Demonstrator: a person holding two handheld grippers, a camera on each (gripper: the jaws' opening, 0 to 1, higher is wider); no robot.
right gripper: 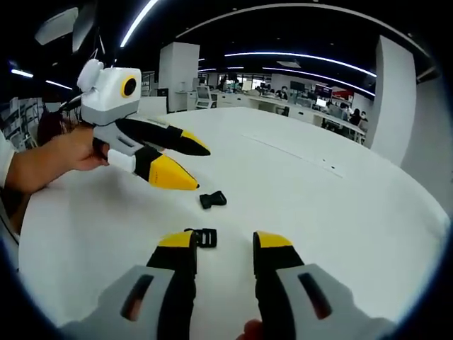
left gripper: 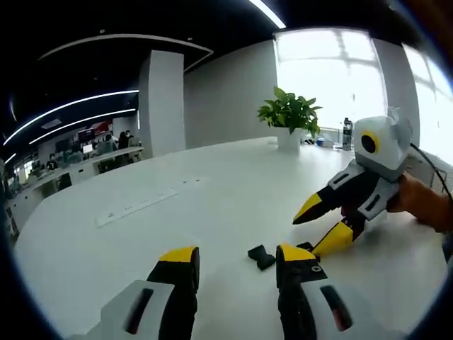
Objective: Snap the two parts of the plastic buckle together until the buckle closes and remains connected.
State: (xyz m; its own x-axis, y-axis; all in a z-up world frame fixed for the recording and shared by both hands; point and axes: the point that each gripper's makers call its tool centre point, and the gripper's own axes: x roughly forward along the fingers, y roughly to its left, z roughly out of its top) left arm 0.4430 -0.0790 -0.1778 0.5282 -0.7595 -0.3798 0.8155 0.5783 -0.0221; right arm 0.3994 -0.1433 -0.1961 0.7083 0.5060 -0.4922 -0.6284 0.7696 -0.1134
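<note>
Both buckle parts are lying loose on the white worktop (right gripper: 340,212), apart from each other and not yet joined, so the job is sitting at its opening step: getting hold of the two pieces.

In the right gripper view, the right gripper (right gripper: 223,244) is hovering low over the worktop with its jaws spread wide and nothing between them. One buckle part (right gripper: 205,237), the piece with an open frame, is lying just beside the tip of that gripper's left-hand jaw, seemingly touching it or nearly so. The other buckle part (right gripper: 212,200), a solid dark piece, is resting a little farther in toward the middle of the worktop, just below the yellow tip of the left gripper (right gripper: 195,166), which is reaching in from the left, held by a hand (right gripper: 71,156). Its jaws are also parted and gripping nothing.

In the left gripper view, the left gripper (left gripper: 237,256) is showing open, empty jaws, with a buckle part (left gripper: 260,256) lying between their tips, nearer the right-hand one. The right gripper (left gripper: 322,227) is pointing in from the right, jaws apart.

The next move is likely calling for each gripper to settle over its nearer piece and close on the body, leaving the mating end free. Being small and flat, the pieces may skate on the smooth worktop.
</note>
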